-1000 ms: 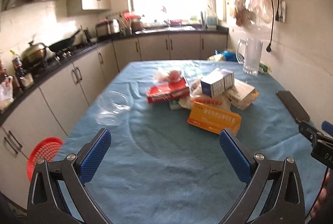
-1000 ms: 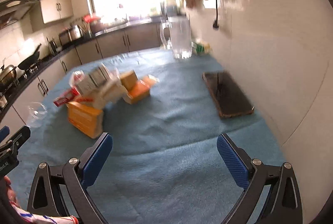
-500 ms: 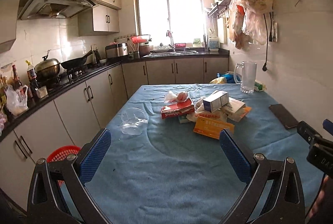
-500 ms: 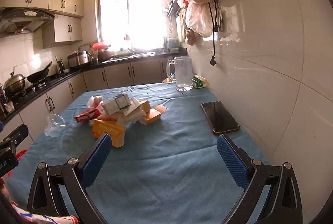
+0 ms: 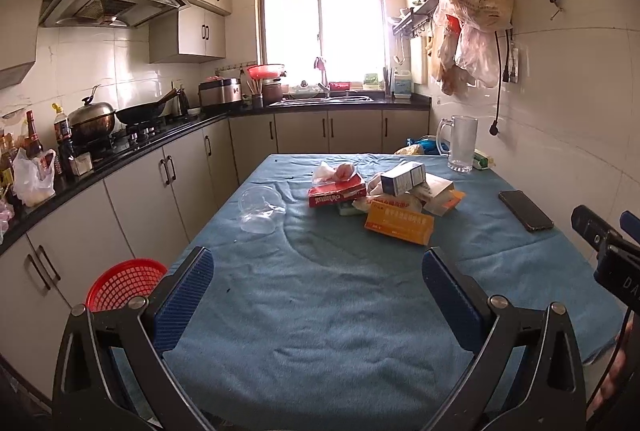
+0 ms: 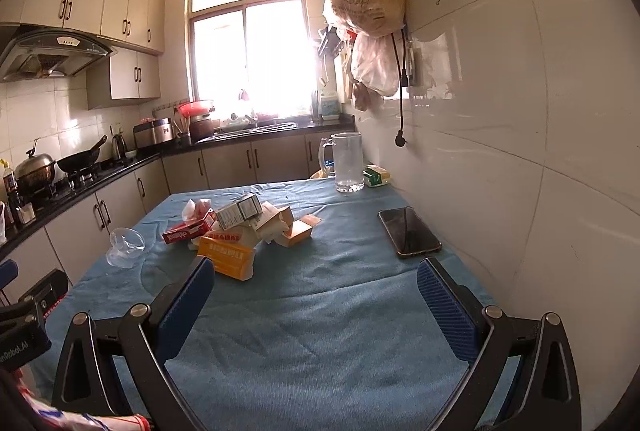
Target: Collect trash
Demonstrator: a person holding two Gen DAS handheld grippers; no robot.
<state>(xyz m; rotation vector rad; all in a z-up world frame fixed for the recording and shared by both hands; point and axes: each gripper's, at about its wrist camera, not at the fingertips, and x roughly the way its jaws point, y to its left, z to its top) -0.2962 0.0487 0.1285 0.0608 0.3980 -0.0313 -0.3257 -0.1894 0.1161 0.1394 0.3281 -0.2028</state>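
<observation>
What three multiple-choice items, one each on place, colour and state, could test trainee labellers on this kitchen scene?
1. Where does the phone lie?
A. on the counter
B. on the table's wall side
C. in the basket

2. What colour is the basket?
A. red
B. green
C. white

3. How is the left hand-held gripper?
A. shut on a box
B. shut, empty
C. open, empty

Key: 1 B, it lies flat on the cloth near the tiled wall; 2 A, red mesh shows beside the table; 3 C, its pads stand wide apart over bare cloth.
</observation>
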